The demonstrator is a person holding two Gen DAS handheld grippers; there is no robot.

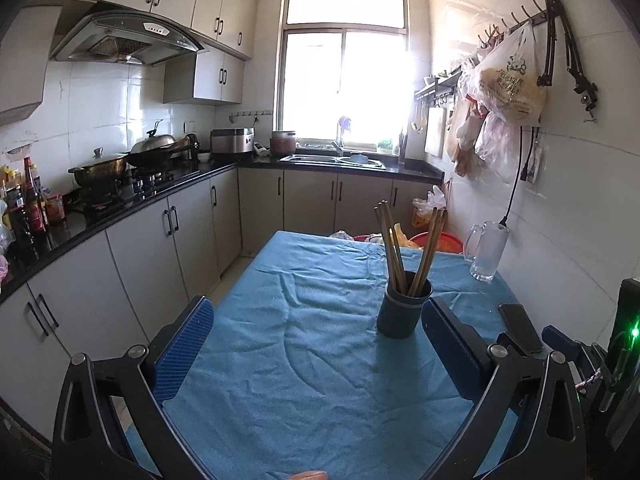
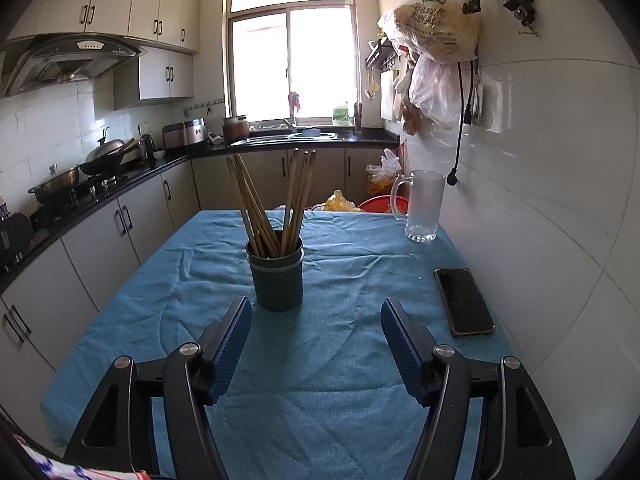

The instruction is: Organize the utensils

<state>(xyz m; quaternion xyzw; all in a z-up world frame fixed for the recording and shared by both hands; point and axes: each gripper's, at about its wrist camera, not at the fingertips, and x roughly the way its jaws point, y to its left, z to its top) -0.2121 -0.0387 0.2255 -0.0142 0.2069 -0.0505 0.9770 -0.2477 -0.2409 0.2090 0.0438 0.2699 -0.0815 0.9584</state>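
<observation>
**Both grippers wide apart over the cloth, chopsticks in the holder**

Nearest, the left gripper [image 1: 318, 328] hung above the blue cloth [image 1: 304, 360] with its fingers spread wide and nothing between them. The right gripper [image 2: 316, 332] was likewise released, its blue pads [image 2: 234, 344] well apart over bare cloth.

Just beyond the fingertips stood the dark round holder [image 2: 276, 276], upright on the cloth, apart from both grippers. In the left wrist view it sat just beside the right-hand finger, though whether they touched could not be told. Wooden chopsticks [image 2: 264, 208] stood in it in two leaning bunches, one tilted left and one tilted right, tips fanned above the rim.

To the right, near the tiled wall, a black phone [image 2: 464, 302] lay flat on the cloth. Farther back on the same side stood a clear glass mug [image 2: 424, 206], upright.

Beyond the table's far edge, a red basin [image 2: 378, 204] showed, then the sink [image 2: 280, 138] under the window [image 2: 292, 52].
</observation>
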